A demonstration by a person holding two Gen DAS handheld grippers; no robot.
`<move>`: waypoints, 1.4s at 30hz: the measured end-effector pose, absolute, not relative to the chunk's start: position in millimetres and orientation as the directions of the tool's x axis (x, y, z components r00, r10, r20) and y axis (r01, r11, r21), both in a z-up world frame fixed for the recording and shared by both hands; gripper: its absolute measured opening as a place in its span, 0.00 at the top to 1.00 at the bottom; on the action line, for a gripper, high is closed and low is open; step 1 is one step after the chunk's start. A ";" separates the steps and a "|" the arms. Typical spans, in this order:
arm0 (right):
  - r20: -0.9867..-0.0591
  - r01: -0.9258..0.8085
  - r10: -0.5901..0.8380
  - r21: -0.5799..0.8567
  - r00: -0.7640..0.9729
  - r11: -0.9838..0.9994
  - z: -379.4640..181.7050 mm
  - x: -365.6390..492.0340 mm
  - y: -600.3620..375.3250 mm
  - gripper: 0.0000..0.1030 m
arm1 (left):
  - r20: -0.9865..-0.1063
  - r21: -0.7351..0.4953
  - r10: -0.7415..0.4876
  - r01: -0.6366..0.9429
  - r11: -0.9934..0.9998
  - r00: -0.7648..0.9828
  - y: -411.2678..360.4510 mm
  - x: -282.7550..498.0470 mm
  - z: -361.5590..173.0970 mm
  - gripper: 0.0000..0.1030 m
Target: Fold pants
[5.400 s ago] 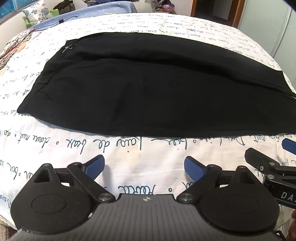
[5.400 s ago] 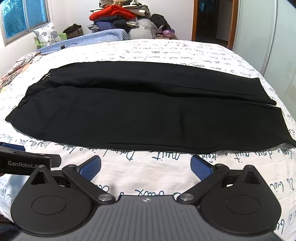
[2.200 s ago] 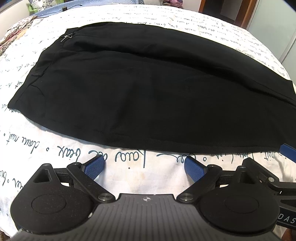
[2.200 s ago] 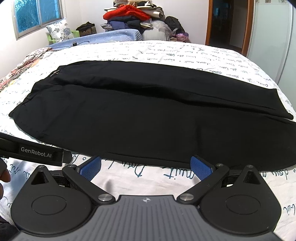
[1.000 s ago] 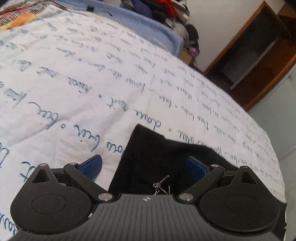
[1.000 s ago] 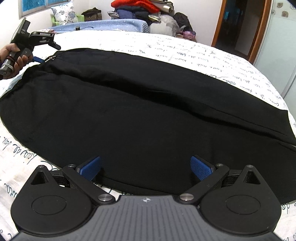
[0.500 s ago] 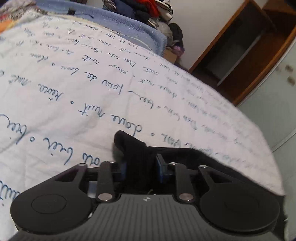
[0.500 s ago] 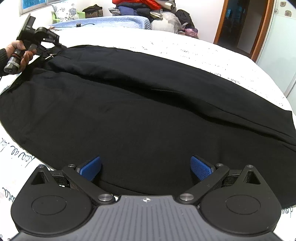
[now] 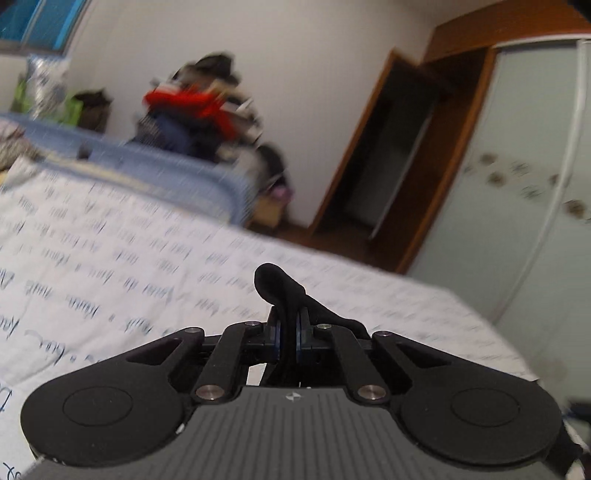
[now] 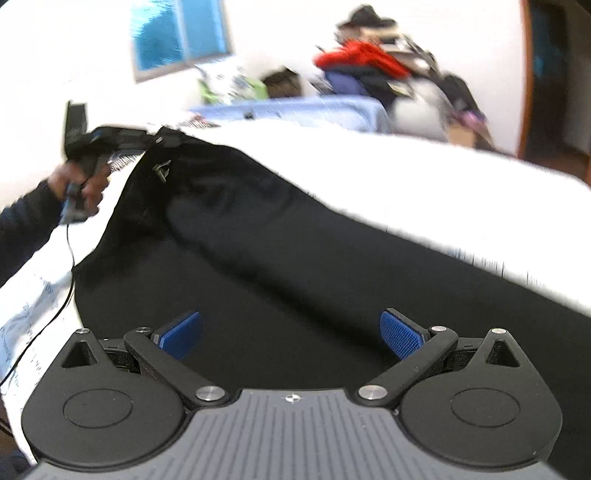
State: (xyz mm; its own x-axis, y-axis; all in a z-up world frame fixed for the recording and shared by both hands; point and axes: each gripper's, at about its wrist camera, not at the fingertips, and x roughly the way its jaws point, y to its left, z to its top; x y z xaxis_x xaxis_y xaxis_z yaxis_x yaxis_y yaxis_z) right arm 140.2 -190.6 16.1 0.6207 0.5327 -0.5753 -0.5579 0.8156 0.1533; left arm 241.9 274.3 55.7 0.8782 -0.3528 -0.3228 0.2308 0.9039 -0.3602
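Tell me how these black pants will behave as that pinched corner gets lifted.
Likely floppy: the pants sag from the corner pinched in the left gripper down onto the bed. Probably light, since a small pinch raises that end. The rest may drag and crease; the right gripper hangs open above them.

One pair of black pants [image 10: 280,236] is seen on one bed [image 10: 424,173]. Two grippers are counted: the left gripper [image 9: 287,332] and the right gripper [image 10: 290,334]. One clothes heap [image 10: 373,66] and one window [image 10: 177,35] are seen beyond the bed.
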 end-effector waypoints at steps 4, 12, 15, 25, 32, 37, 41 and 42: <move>-0.550 -0.624 0.547 0.059 0.632 0.779 26.3 214.4 -206.7 0.00 | -0.261 -0.370 -0.403 0.295 0.881 0.877 270.6 221.3 68.7 0.94; -0.702 -0.681 0.548 0.122 0.455 0.722 -0.7 345.1 -178.0 0.00 | -0.191 -0.356 -0.449 0.364 0.860 0.873 274.1 188.7 75.6 0.95; -0.733 -0.697 0.571 0.188 0.370 0.692 -11.2 368.8 -169.9 0.00 | -0.174 -0.350 -0.455 0.377 0.857 0.873 277.7 178.3 77.8 0.95; -0.764 -0.738 0.602 0.265 0.233 0.621 -11.2 352.1 -153.2 0.91 | -0.213 -0.398 -0.414 0.309 0.864 0.885 287.3 174.2 64.4 0.95; -0.673 -0.803 0.674 0.198 0.306 0.563 50.0 239.3 -169.9 0.91 | -0.165 -0.512 -0.413 0.281 0.812 0.896 312.2 122.1 55.2 0.93; -0.710 -0.812 0.612 0.098 0.348 0.576 16.7 152.7 -161.4 0.92 | -0.298 -0.632 -0.386 0.122 0.766 0.873 337.3 96.0 4.7 0.82; -0.755 -0.806 0.572 0.099 0.322 0.584 -24.5 131.7 -148.1 0.92 | -0.367 -0.707 -0.372 0.005 0.707 0.853 356.0 79.6 -12.8 0.75; -0.756 -0.803 0.566 0.092 0.328 0.589 -27.2 129.5 -146.2 0.92 | -0.376 -0.722 -0.373 -0.016 0.691 0.848 360.3 74.8 -10.9 0.63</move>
